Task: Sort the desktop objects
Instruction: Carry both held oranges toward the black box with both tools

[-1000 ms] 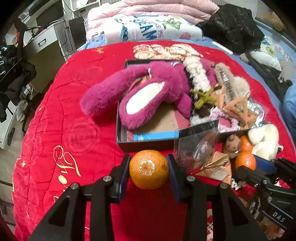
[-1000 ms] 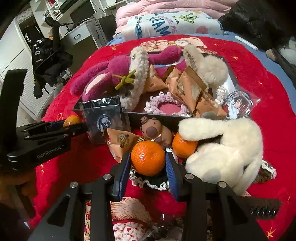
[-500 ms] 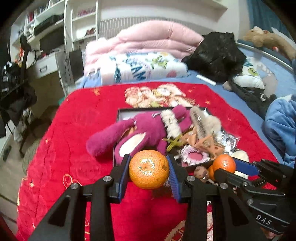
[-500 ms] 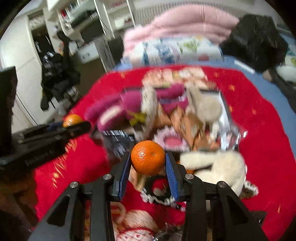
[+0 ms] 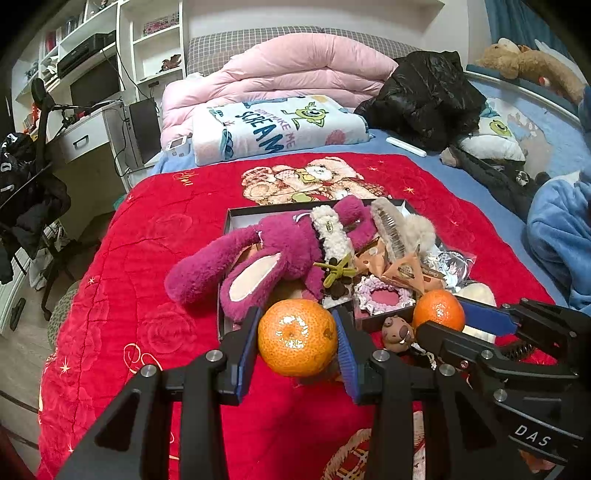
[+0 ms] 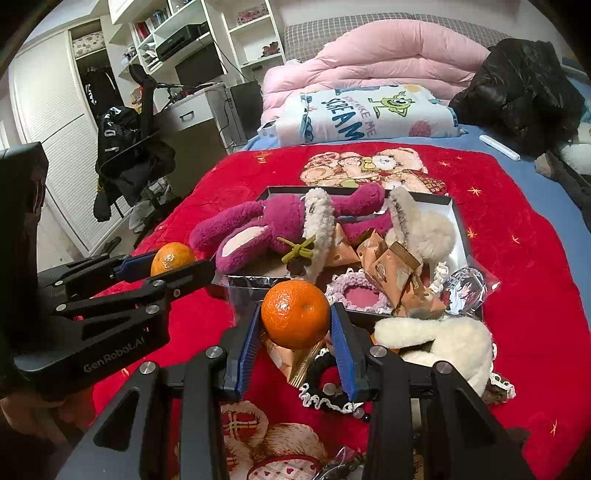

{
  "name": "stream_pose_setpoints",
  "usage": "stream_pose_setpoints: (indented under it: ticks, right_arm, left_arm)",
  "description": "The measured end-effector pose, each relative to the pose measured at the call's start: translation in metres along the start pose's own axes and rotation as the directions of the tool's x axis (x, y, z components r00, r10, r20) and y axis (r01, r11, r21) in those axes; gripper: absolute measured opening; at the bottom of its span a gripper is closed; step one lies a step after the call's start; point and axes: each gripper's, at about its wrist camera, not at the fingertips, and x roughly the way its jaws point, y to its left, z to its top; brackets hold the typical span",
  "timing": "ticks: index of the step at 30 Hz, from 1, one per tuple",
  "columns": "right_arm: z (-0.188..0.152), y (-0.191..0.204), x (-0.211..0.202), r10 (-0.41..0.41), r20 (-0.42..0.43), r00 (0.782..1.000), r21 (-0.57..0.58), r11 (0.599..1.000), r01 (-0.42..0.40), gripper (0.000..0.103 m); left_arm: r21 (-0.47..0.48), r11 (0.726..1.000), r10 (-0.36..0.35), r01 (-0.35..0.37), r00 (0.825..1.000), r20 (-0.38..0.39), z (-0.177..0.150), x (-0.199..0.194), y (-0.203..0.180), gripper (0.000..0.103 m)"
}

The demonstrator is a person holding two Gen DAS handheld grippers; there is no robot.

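Beyond your work, a puffy pink quilt lay heaped at the bed's head, a shiny black padded jacket beside it, and white wall shelves stood behind a white desk.

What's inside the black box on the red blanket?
The black box holds a magenta plush toy draped over its edge, a cream fluffy piece, tan snack packets and a pink scrunchie. They cover most of its floor, hiding anything beneath.

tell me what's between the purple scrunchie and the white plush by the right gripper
Tan snack packets lie between the purple scrunchie and the white plush, seen in the right wrist view.
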Motion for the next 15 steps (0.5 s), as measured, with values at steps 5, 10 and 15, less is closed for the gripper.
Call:
stream_pose_setpoints:
  ticks: [5,10,15]
  right_arm:
    - [0.001,0.000,0.001,0.000,-0.005,1.000,0.002,1.000,0.000,0.036]
    - [0.004,-0.001,0.000,0.001,0.001,1.000,0.005,1.000,-0.001,0.036]
    - [0.011,-0.004,0.001,0.015,0.005,1.000,0.037,0.999,-0.015,0.036]
  left_arm:
    - [0.002,1.000,-0.003,0.003,1.000,0.000,-0.005,-0.008,-0.003,0.040]
    - [0.005,1.000,-0.005,0.006,1.000,-0.014,-0.007,-0.008,-0.002,0.040]
    - [0.005,1.000,0.000,0.000,1.000,-0.018,-0.007,-0.005,0.000,0.040]
